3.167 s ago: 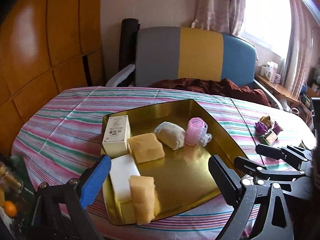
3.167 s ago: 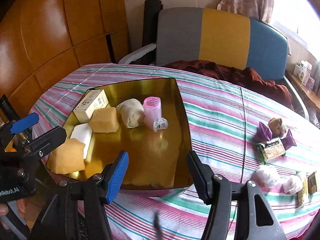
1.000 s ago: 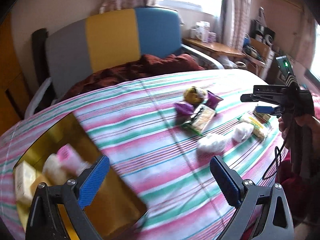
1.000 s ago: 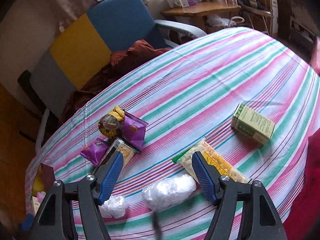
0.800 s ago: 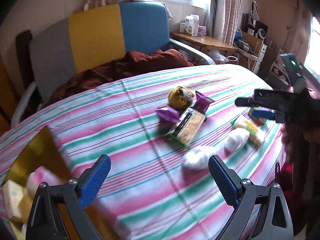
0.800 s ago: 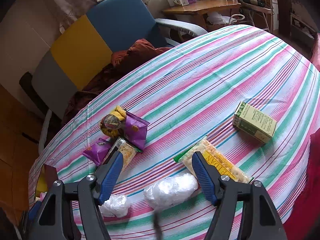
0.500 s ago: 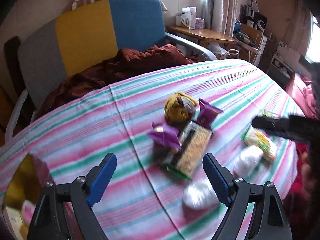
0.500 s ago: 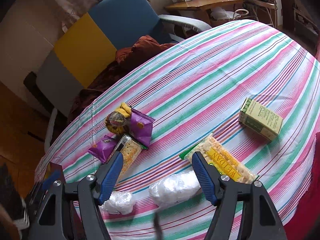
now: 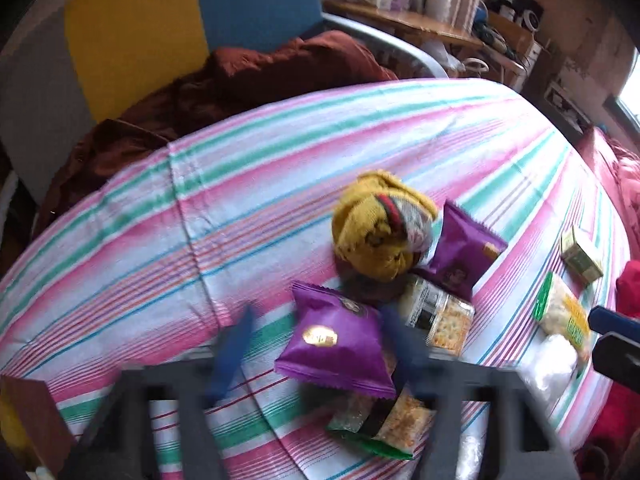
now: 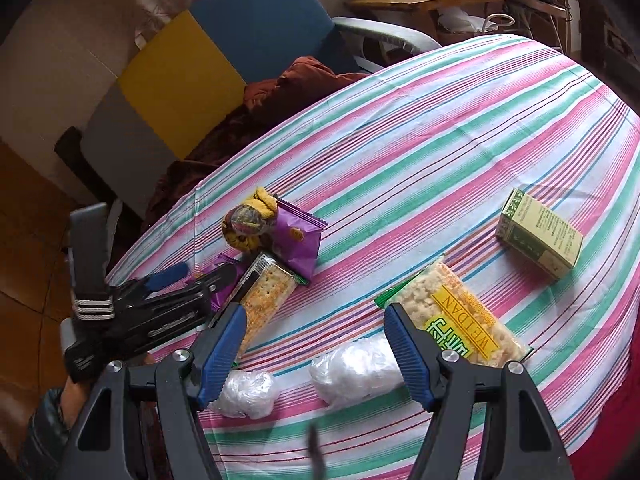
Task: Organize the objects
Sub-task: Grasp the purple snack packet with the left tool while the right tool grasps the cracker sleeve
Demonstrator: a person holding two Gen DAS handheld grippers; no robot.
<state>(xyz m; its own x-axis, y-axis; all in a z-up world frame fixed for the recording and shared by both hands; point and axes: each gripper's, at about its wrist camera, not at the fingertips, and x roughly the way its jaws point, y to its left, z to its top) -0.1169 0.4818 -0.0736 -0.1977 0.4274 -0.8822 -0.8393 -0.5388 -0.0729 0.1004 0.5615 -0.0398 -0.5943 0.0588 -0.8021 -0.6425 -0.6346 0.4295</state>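
Blue-padded left gripper (image 9: 316,344), a second ago wide above the tray, now closes around the purple packet (image 9: 336,344) just before the yellow sock ball (image 9: 380,232): pickup starting. Right gripper (image 10: 316,356) waits apart nearby.

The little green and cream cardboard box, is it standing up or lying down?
Lying down. The green and cream cardboard box rests on a long side on the striped tablecloth.

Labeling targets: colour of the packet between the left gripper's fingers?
Purple packet, gold emblem; clearest in left wrist view.
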